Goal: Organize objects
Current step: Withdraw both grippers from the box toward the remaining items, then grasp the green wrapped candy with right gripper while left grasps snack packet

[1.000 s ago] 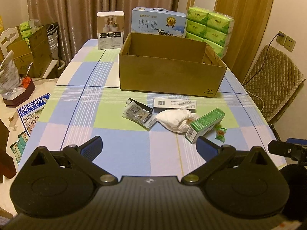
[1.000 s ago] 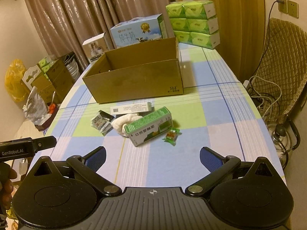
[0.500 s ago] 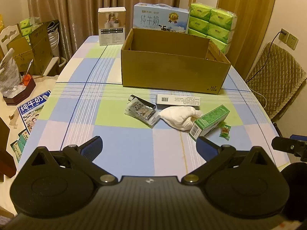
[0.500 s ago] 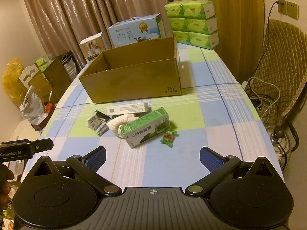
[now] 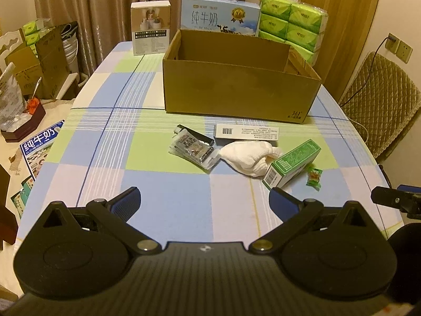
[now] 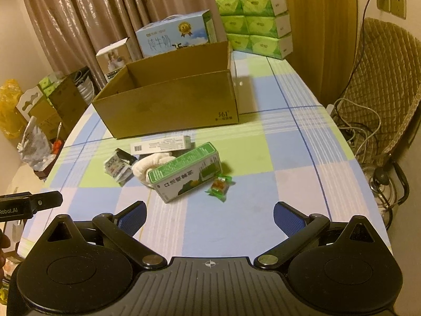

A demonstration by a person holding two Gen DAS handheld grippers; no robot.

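On the checked tablecloth [image 5: 184, 205], ahead of both grippers, lie 5 items — green carton [image 6: 185, 175], white cloth [image 5: 246, 155], candy [image 6: 219, 185], foil packets [image 5: 193, 150] and long white box [image 5: 246, 133] — before the cardboard box [image 5: 236, 92]. Left gripper [image 5: 204, 202] and right gripper [image 6: 209, 216]: fingers spread apart, holding nothing, well short of the items.

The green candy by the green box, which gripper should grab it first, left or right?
Probably right. The candy lies almost straight ahead of the open right gripper, with bare cloth between. From the left gripper, also open, it sits far off to the right, past the green box.
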